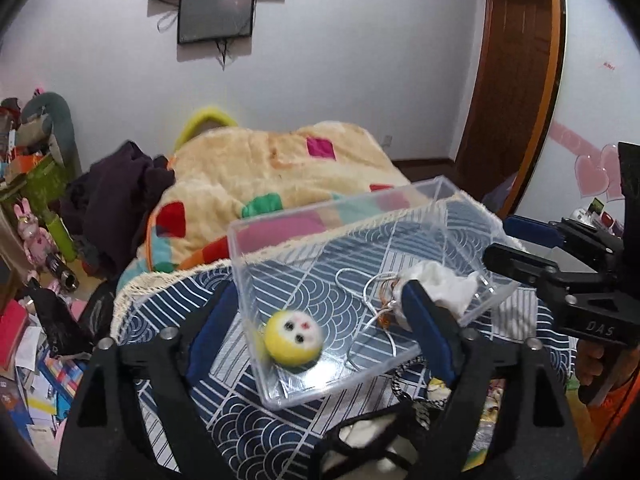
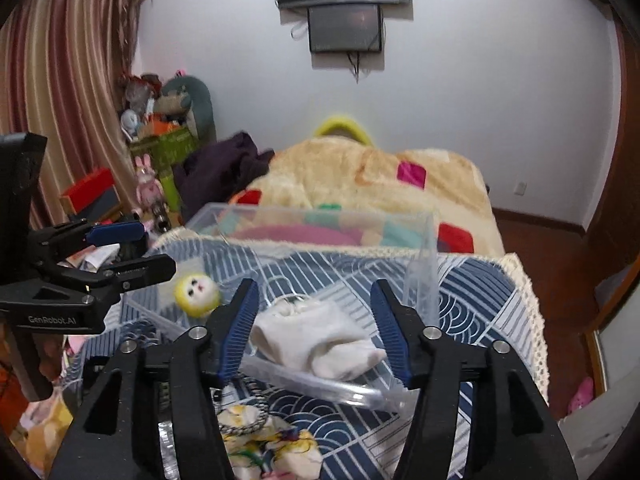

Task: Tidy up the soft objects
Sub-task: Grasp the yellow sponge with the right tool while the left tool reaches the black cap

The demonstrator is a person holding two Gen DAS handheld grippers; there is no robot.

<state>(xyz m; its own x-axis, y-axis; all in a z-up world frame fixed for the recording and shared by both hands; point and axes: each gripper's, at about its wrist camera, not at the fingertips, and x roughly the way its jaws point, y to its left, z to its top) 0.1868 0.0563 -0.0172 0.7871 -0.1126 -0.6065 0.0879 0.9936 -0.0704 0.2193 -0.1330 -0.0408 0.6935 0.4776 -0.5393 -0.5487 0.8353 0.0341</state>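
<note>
Left tongs (image 1: 320, 320) spread wide, straddling the clear bin (image 1: 448, 200) holding a yellow ball (image 1: 294, 340); right tongs (image 2: 314, 328) wide over the white cloth (image 2: 316, 340).

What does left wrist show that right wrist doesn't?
Only the left wrist view: the wooden door, pink heart decals, and a black mesh pouch at the near edge.

Only the right wrist view: striped curtains and a floral cloth below the bin.

Both: the clear plastic bin holding the yellow plush ball and white sock, the blue patterned cloth, and both open grippers, left gripper, right gripper.
</note>
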